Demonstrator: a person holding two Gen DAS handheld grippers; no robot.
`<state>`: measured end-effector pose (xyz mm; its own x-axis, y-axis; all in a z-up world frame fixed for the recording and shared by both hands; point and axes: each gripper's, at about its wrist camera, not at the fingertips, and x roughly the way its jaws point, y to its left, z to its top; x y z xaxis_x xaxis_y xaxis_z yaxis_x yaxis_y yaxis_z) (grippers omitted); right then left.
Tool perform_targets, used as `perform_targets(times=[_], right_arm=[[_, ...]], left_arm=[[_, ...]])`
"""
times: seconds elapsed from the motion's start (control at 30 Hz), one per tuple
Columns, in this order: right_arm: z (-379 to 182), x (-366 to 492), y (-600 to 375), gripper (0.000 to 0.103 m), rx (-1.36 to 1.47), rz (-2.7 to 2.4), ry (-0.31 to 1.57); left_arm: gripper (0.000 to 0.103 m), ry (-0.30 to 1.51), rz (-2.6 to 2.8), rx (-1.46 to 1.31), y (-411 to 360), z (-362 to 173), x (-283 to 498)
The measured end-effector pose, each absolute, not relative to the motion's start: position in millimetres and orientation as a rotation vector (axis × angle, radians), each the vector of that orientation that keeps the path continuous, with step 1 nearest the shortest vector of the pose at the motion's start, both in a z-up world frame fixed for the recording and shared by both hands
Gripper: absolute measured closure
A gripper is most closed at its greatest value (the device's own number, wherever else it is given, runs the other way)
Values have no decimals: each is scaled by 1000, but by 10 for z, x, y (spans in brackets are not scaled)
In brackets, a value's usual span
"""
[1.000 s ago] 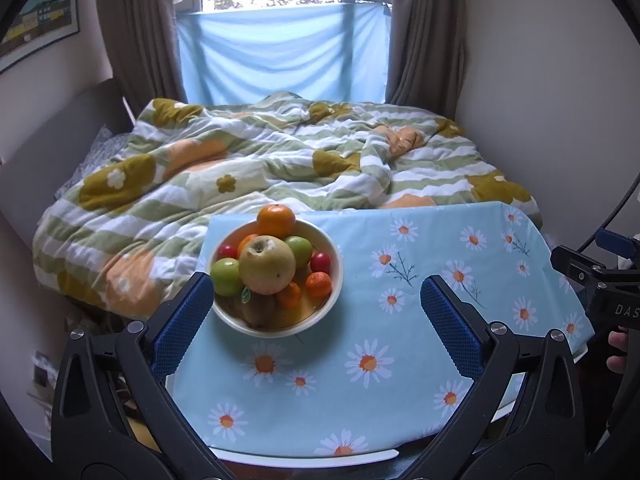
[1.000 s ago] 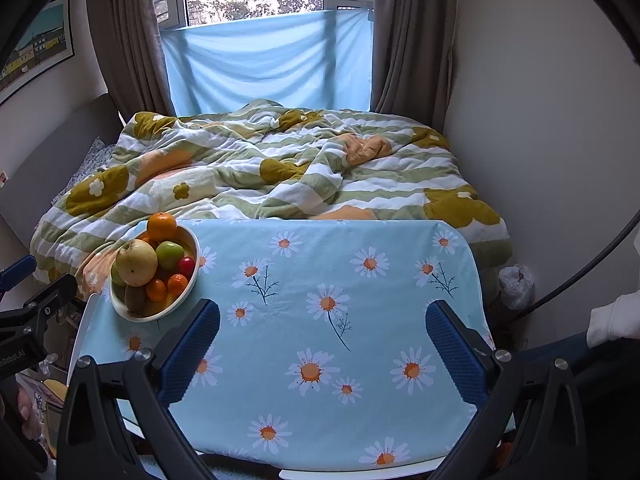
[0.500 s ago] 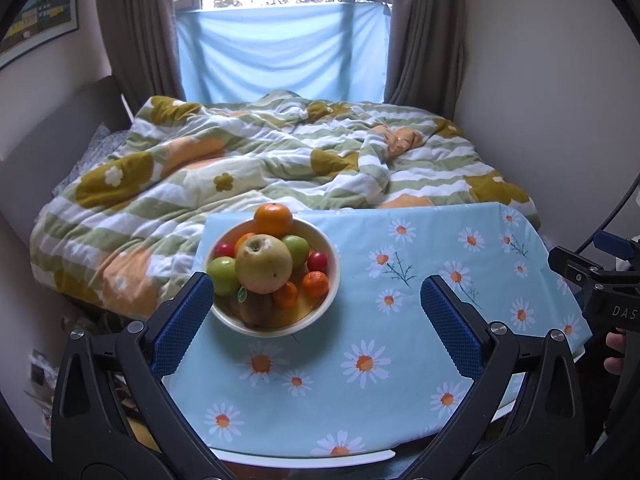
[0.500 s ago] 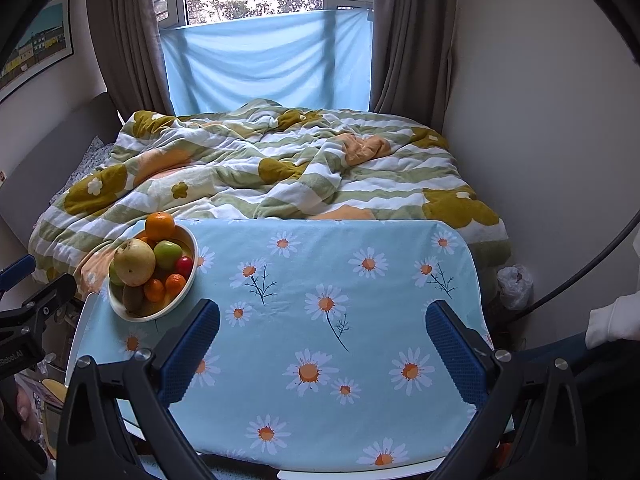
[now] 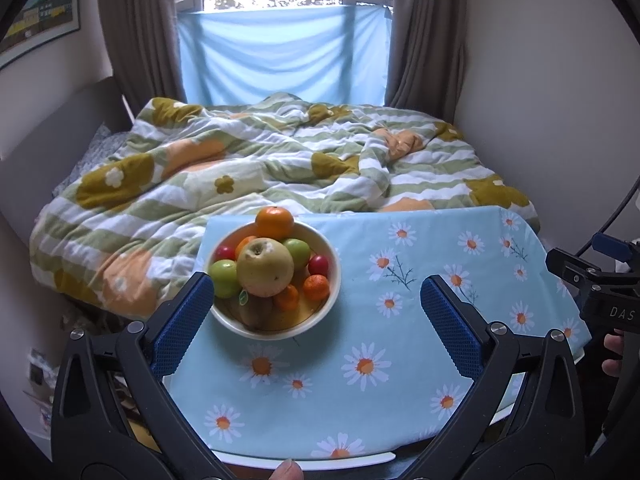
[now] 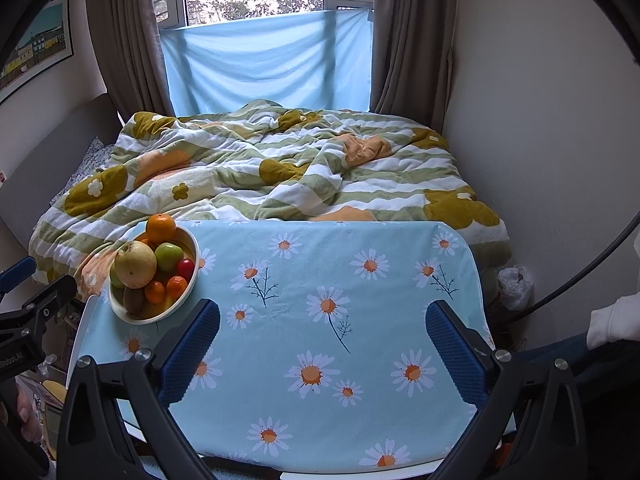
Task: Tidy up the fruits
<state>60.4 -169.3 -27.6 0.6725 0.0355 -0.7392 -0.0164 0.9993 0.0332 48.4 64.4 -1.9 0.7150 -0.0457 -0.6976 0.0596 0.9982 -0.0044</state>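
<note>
A cream bowl [image 5: 329,308] [image 6: 191,288] stands at the table's far left, heaped with fruit. A big yellow pear [image 5: 265,267] [image 6: 135,265] lies on top, an orange [image 5: 274,222] [image 6: 161,228] behind it, and green apples, small red fruits, tangerines and a kiwi around them. My left gripper [image 5: 316,304] is open, its left pad close beside the bowl's near rim. My right gripper [image 6: 322,330] is open over bare cloth in the middle of the table, nothing between its fingers.
The table [image 6: 360,292] wears a light blue daisy cloth. Behind it lies a bed with a rumpled green-striped duvet [image 6: 280,168]. A wall [image 6: 540,120] stands on the right, and a white sleeve [image 6: 612,320] shows at the right edge.
The left gripper has edged slightly forward and left toward the bowl, which now sits a little higher in its view. The right gripper has barely moved. Both stay open.
</note>
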Motion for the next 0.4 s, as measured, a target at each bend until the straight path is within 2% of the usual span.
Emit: perform_targets(times=[0.4], right_arm=[[-282, 607, -1691, 0, 26, 30, 836]], left_arm=[[0, 778, -28, 24, 631, -36, 526]])
